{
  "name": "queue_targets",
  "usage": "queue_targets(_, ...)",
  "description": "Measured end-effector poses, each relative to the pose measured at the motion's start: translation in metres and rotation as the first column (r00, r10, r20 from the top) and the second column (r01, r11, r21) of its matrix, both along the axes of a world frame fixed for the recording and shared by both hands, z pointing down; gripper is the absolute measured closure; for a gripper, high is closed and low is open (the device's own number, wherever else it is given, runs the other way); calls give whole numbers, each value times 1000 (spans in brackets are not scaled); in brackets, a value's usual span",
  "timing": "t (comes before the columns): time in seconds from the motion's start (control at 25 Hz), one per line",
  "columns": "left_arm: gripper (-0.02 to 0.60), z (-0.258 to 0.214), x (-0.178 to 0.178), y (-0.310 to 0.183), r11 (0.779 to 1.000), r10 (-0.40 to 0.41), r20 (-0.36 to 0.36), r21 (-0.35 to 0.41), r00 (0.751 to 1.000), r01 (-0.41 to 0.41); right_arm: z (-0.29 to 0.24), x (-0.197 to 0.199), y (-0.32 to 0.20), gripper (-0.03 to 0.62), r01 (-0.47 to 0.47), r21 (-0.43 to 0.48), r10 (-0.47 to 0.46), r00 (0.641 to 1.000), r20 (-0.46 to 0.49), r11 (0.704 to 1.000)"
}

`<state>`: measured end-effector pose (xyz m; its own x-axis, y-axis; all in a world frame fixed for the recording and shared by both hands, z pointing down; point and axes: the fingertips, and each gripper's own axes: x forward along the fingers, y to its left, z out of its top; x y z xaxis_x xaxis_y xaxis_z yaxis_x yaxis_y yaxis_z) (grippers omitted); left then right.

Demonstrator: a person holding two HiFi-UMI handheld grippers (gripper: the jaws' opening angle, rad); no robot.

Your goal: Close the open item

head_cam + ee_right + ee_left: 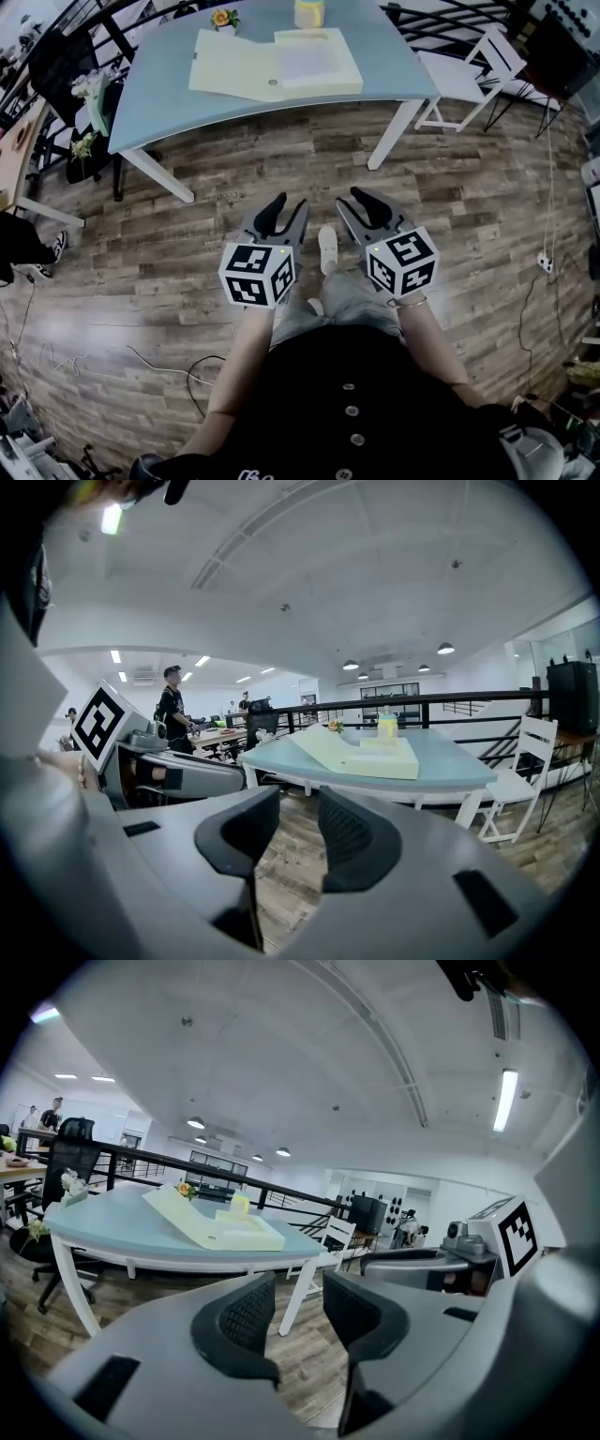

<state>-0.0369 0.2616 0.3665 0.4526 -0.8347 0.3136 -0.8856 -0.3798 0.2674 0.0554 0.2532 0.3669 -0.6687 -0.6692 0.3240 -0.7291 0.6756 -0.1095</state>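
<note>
A pale yellow flat box [281, 66] lies open on the light blue table [169, 103], its lid folded out to the left. It also shows in the left gripper view as the open box [220, 1227] and in the right gripper view as the open box [366, 752], far ahead. My left gripper [284, 208] and right gripper [361, 202] hang side by side over the wooden floor, well short of the table. Both are open, with nothing between the jaws of the left gripper [298, 1297] or the right gripper [298, 822].
A yellow cup [309, 13] and a small flower [223, 17] stand at the table's far side. A white chair [473, 70] is to the table's right, a black office chair [66, 56] to its left. Cables [159, 361] trail on the floor.
</note>
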Motion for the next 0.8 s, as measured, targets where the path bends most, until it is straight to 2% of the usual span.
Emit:
queue_targets(0.28, 425, -1, -8, -47, 999, -38, 13, -3, 999, 38, -1, -13, -55, 468, 53, 0, -53, 999, 2, 999)
queue_targets(0.8, 425, -8, -22, -174, 988, -153, 21, 14, 988, 153, -5, -22, -192, 465, 153, 4, -153, 988, 18, 988)
